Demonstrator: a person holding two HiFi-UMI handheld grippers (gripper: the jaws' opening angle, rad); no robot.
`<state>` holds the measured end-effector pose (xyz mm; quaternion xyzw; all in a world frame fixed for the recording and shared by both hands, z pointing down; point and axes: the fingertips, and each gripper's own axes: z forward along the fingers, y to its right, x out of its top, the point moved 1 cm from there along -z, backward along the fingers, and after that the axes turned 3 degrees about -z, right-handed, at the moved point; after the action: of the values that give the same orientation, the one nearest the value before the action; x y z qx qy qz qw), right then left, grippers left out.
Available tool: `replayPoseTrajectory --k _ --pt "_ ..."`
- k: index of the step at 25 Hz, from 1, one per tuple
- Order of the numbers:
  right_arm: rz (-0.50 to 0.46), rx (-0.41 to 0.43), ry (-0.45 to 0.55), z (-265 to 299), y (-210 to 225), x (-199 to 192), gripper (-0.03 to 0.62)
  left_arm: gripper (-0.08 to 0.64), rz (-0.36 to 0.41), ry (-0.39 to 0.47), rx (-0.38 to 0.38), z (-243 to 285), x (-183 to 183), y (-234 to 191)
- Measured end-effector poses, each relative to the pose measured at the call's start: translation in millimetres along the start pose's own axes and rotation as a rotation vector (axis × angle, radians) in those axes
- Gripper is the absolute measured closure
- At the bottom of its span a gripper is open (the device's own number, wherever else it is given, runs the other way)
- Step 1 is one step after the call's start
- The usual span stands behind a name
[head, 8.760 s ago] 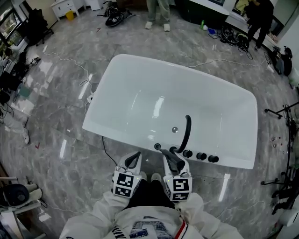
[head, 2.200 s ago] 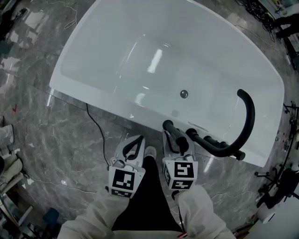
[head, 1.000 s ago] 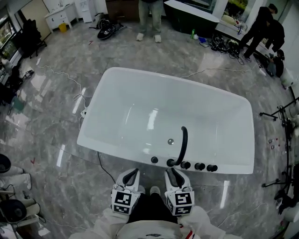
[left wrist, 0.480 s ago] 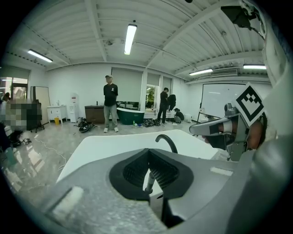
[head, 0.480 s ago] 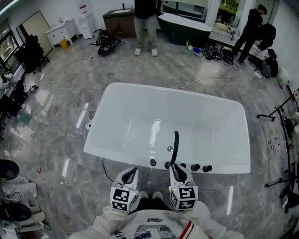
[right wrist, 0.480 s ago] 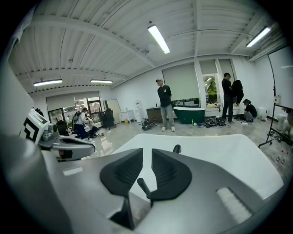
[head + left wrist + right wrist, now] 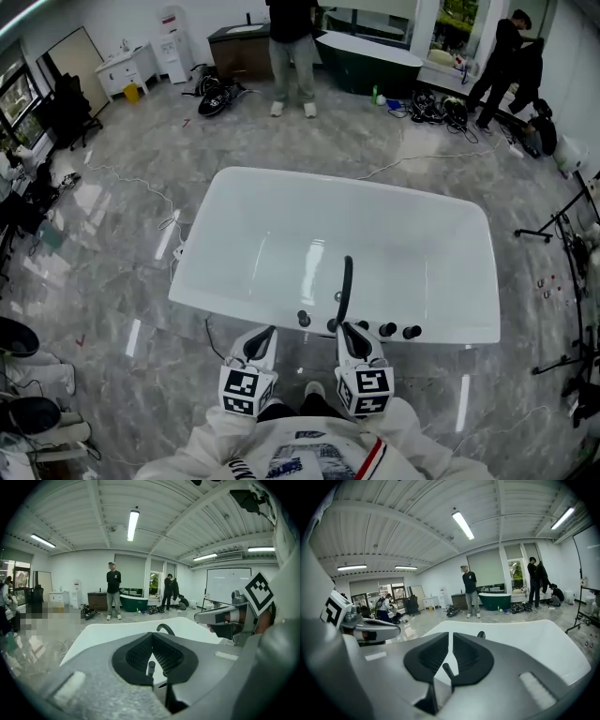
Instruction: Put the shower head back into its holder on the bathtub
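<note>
- Black shower head [image 7: 304, 319] is standing upright on the near rim of the white bathtub [image 7: 281, 216], just ahead of both claws and between them; neither claw is touching it.
- The right claw [image 7: 350, 334] is hovering just short of that rim; its jaws have just been closing and are standing a thin slit apart, gripping nothing; the right gripper view is showing the shower head beyond that slit.
- The left claw [image 7: 263, 339] is hanging just to the left of the right one; its jaw tips are meeting, clenched on nothing.
- A black curved spout [image 7: 346, 281] is arching over the tub straight ahead of the right claw; a row of black knobs [image 7: 386, 329] is sitting on the rim ahead and to the right of it.
- Grey marble floor [image 7: 122, 244] is spreading around the tub; far beyond the claws one person [image 7: 289, 56] is standing past the tub's far side; two more people [image 7: 511, 52] are standing off to the right.
</note>
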<state>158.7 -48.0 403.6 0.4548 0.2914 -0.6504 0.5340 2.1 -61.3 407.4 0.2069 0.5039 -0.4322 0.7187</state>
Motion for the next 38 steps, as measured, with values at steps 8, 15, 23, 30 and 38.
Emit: replayPoseTrajectory --k 8,15,23,30,38 --pt "0.002 -0.047 0.011 -32.1 -33.0 -8.2 0.586 0.560 0.007 0.021 -0.035 -48.5 -11.1 -3.8" --pt "-0.001 -0.064 0.036 -74.6 -114.7 -27.4 0.586 0.560 0.018 0.034 -0.073 -125.8 -37.3 -13.9" --pt "-0.001 -0.073 0.043 -123.4 -188.8 -55.2 0.586 0.560 0.041 0.035 -0.101 -204.7 -67.5 -5.3" --pt "-0.031 -0.076 0.062 -146.8 -203.5 -61.2 0.588 0.560 0.046 0.030 -0.115 -225.7 -80.3 9.1" --pt "-0.035 -0.050 0.042 -159.5 -184.0 -60.9 0.588 0.560 0.046 0.027 -0.104 -216.6 -69.2 35.0"
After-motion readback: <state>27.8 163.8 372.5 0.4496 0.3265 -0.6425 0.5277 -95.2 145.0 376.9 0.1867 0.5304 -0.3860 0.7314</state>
